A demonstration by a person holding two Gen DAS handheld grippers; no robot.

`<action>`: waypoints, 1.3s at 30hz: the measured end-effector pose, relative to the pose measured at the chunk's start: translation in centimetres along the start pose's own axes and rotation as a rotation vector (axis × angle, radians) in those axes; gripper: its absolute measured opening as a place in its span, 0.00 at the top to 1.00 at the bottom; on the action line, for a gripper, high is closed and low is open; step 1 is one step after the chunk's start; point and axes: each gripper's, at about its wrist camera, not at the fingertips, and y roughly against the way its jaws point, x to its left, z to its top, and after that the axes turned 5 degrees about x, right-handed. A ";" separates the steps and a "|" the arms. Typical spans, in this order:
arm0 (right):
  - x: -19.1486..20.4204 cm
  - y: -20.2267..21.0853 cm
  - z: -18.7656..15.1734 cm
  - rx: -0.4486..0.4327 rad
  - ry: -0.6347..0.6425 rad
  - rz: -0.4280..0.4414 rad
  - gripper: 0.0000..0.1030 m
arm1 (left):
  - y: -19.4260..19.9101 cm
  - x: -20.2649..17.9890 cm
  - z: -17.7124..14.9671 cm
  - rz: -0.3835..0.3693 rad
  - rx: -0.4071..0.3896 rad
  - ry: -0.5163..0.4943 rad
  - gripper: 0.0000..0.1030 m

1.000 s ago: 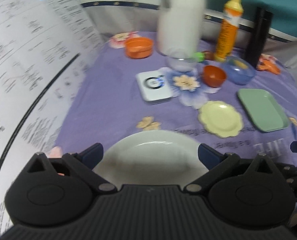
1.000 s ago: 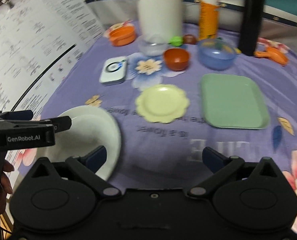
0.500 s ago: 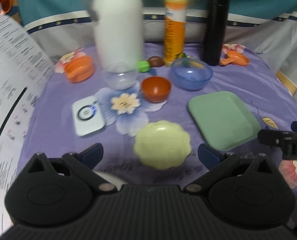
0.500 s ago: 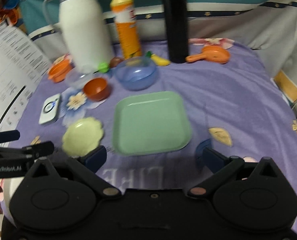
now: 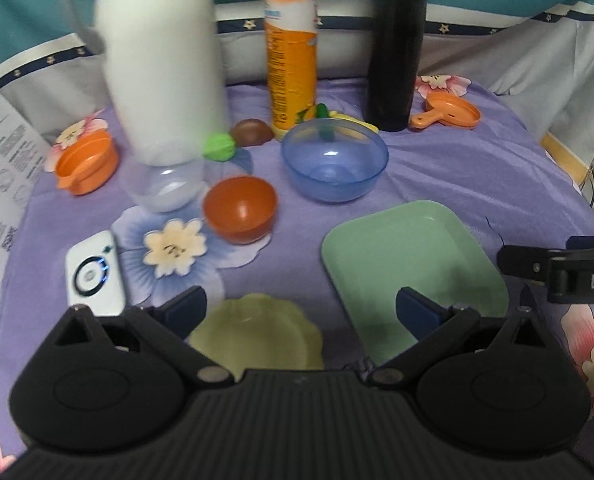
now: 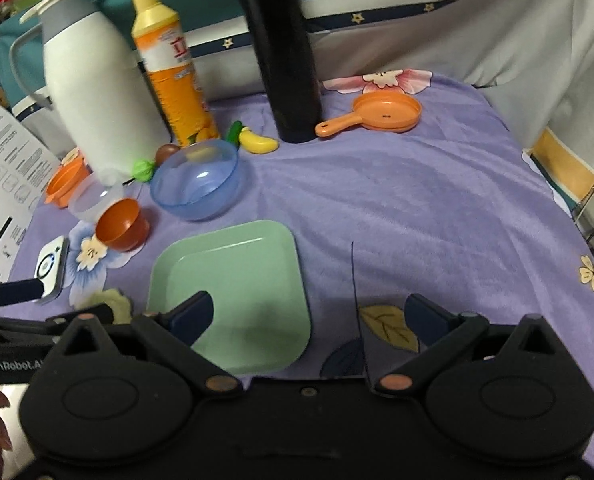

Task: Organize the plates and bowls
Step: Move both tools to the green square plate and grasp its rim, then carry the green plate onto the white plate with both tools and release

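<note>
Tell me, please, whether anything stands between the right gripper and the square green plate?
Nothing visible does: the right gripper hangs open at the square green plate's near edge, one finger already over it.

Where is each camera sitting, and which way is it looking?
Left wrist: sits on the left gripper, looking across the purple cloth toward the yellow plate and red bowl; its open fingers show, plus the right gripper's tip at the right edge.
Right wrist: sits on the right gripper, looking toward the green plate; its open fingers and the left gripper's side show.
Both see the green plate, blue bowl and black flask.
</note>
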 end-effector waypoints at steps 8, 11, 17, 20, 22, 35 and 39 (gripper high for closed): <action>0.1 -2.8 1.2 0.011 -0.005 0.035 0.14 | -2.4 -1.5 1.1 -0.031 0.018 -0.029 0.03; 0.4 -3.4 1.3 0.012 0.003 0.046 0.20 | -3.0 -1.9 1.2 -0.045 0.029 -0.036 0.08; 0.5 -4.6 1.4 0.039 0.011 0.073 0.40 | -4.3 -2.4 1.3 -0.077 0.067 -0.041 0.21; 0.4 -5.0 1.2 0.053 0.018 0.080 0.57 | -4.8 -2.8 1.3 -0.097 0.082 -0.055 0.30; 0.3 -5.2 1.1 0.061 0.018 0.082 0.62 | -5.1 -3.1 1.2 -0.109 0.088 -0.062 0.32; -0.2 -5.1 0.5 0.057 0.052 0.083 0.81 | -5.9 -4.4 0.8 -0.131 0.097 -0.095 0.44; 0.0 -5.3 0.6 0.047 0.065 0.074 0.81 | -5.9 -4.2 0.6 -0.126 0.092 -0.087 0.43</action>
